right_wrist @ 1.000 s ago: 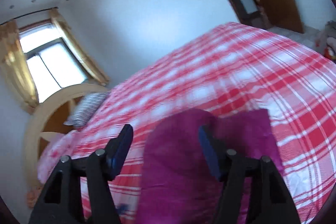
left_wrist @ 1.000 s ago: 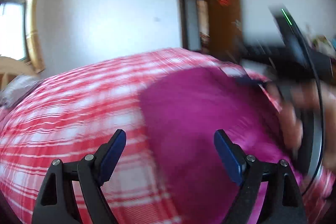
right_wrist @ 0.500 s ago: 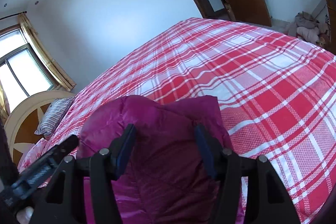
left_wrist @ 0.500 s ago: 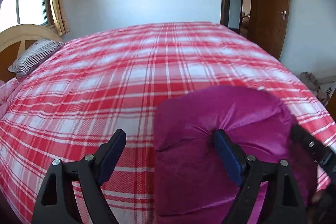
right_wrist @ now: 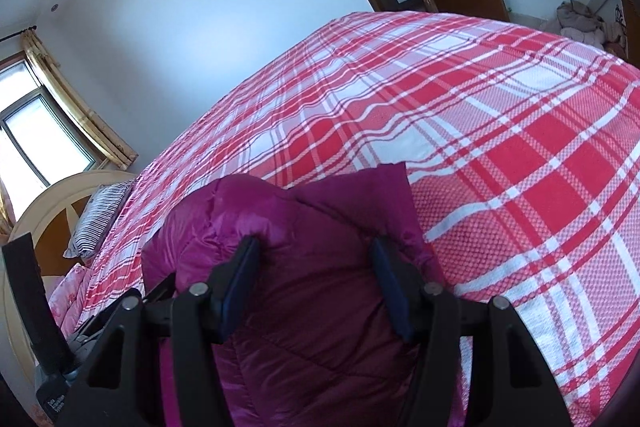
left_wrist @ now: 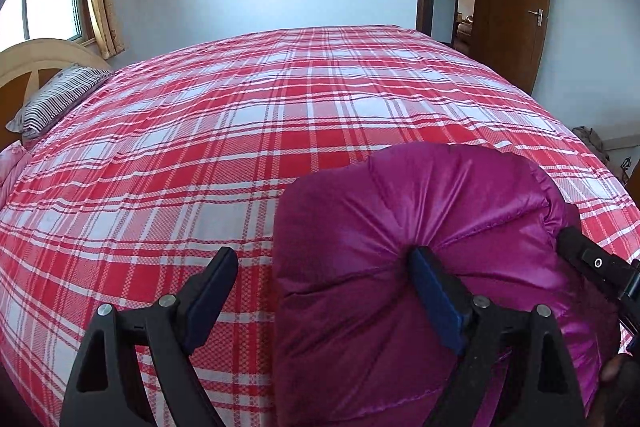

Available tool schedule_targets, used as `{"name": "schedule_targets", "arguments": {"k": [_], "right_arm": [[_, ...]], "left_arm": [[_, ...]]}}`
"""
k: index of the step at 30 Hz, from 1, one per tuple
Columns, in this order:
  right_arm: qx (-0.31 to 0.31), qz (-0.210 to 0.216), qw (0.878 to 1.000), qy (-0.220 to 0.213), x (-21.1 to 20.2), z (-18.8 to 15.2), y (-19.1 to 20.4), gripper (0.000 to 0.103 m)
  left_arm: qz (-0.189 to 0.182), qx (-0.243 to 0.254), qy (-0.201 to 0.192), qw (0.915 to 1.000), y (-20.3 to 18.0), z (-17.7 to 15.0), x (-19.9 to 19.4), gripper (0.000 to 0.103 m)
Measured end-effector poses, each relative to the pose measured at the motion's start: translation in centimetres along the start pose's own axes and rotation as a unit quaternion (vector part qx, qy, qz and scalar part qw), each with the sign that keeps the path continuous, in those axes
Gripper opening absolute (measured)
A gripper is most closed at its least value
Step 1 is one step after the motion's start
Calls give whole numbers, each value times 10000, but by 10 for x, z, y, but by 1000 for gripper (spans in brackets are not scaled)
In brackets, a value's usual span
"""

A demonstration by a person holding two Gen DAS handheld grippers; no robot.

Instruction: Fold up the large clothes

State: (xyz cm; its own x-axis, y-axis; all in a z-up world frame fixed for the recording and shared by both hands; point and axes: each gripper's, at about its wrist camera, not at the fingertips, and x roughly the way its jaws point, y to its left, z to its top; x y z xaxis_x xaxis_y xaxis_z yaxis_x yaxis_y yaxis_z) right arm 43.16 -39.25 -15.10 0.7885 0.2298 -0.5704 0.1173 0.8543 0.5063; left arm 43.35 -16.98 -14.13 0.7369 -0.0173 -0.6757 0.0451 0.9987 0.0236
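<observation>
Both grippers press into the purple padded jacket (left_wrist: 420,227) on the checked bedspread (left_wrist: 240,131): left gripper (left_wrist: 324,291) wide apart gripping nothing, right gripper (right_wrist: 316,283) squeezing a puffy fold.

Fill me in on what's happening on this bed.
A person holding a gripper in each hand is folding a magenta puffer jacket on the red plaid bedspread. The right gripper straddles a puffed fold. The left gripper is open, one finger dug into the jacket, the other over the bedspread.

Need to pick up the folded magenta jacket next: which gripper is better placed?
Right, probably. The right gripper straddles the puffy jacket, a pad against each side. The left gripper is mostly over the bedspread, with one pad touching.
</observation>
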Motion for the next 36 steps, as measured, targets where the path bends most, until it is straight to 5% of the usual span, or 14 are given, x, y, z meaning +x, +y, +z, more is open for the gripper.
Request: {"name": "schedule_targets", "arguments": {"k": [18, 36], "right_arm": [[398, 192, 9989, 125, 5, -3, -17, 61], [288, -155, 9993, 197, 8, -4, -10, 60]], "left_arm": [[-174, -147, 372, 9990, 3, -5, 22, 97], [-109, -139, 561, 9983, 2, -8, 33, 102]]}}
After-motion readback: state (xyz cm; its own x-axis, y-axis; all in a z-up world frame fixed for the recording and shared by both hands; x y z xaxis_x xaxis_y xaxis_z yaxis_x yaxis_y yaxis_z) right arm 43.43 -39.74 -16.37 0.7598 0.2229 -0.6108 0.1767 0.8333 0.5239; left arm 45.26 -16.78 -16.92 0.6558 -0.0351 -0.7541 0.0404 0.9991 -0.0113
